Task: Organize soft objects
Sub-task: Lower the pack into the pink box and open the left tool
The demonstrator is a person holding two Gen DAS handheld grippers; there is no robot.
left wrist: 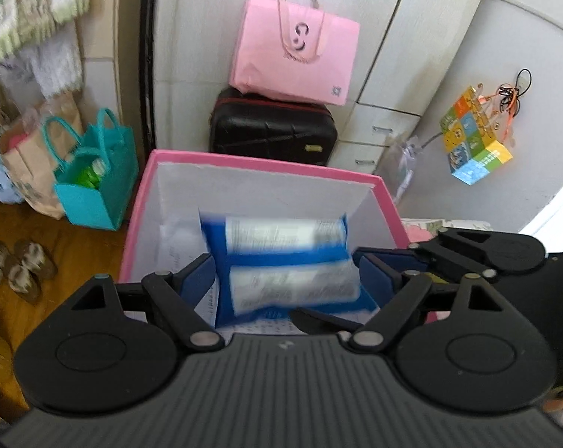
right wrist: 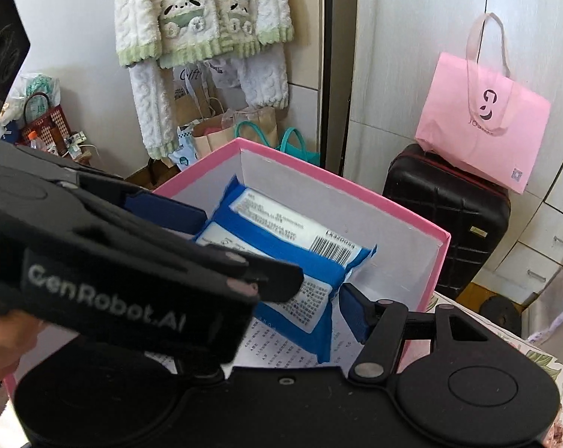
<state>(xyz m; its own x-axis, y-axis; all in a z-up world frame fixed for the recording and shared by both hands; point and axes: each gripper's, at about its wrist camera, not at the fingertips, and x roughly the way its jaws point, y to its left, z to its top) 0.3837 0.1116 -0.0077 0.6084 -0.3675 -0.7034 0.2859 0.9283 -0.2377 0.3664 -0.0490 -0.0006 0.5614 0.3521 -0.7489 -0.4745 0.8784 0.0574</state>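
Bedroom corner, white cupboards behind a pink box.

My left gripper (left wrist: 281,280) hangs over the pink box (left wrist: 177,155) with jaws spread wide on either side of the blue tissue pack (left wrist: 281,261), apart from it; the pack lies inside on a printed sheet. My right gripper (right wrist: 350,315) is beside it; its spread I cannot tell, the left one covering one finger. Beyond stand a black suitcase (left wrist: 270,130) carrying a pink tote (left wrist: 300,52) and a teal bag (left wrist: 102,183).
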